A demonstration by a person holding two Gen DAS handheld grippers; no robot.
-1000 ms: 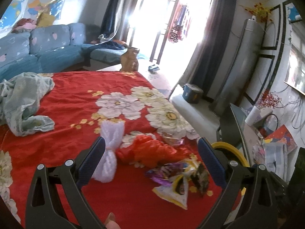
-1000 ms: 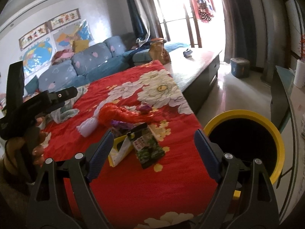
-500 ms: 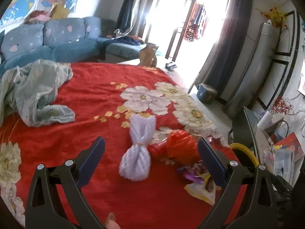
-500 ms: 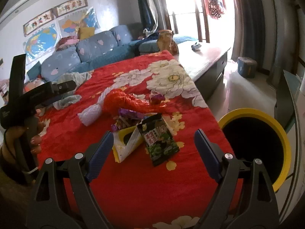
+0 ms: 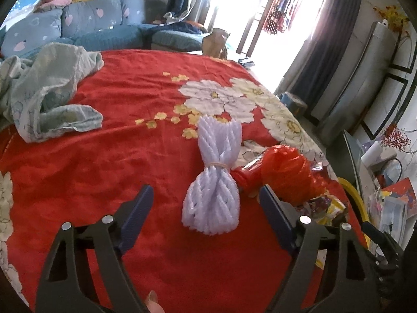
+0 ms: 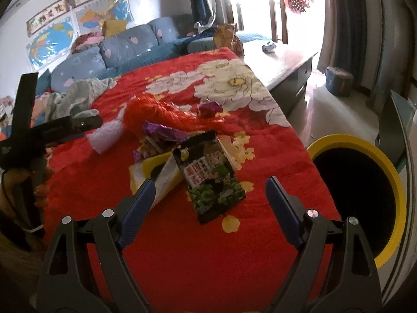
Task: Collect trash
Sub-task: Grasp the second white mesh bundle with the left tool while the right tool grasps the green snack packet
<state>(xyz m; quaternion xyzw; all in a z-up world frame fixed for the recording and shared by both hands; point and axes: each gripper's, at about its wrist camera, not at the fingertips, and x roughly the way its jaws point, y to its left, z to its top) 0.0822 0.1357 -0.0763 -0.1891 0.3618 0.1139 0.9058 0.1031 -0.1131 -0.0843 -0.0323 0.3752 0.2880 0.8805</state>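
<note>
Red flowered bedspread (image 5: 109, 177) carries a lavender yarn skein (image 5: 215, 180) between the closing, untouching left tool (image 5: 206, 195); right tool (image 6: 209, 191) hovers released above a dark snack packet (image 6: 211, 180).

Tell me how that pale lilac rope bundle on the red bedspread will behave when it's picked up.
The pale lilac rope bundle probably flops: its strands fan loosely either side of a thin waist tie. It looks light and squashy. Flattened on the red bedspread, it seems unlikely to roll.

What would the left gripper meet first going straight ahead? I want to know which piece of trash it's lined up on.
Likely the pale lilac yarn bundle, lying between the closing, still empty jaws of the left gripper.
</note>
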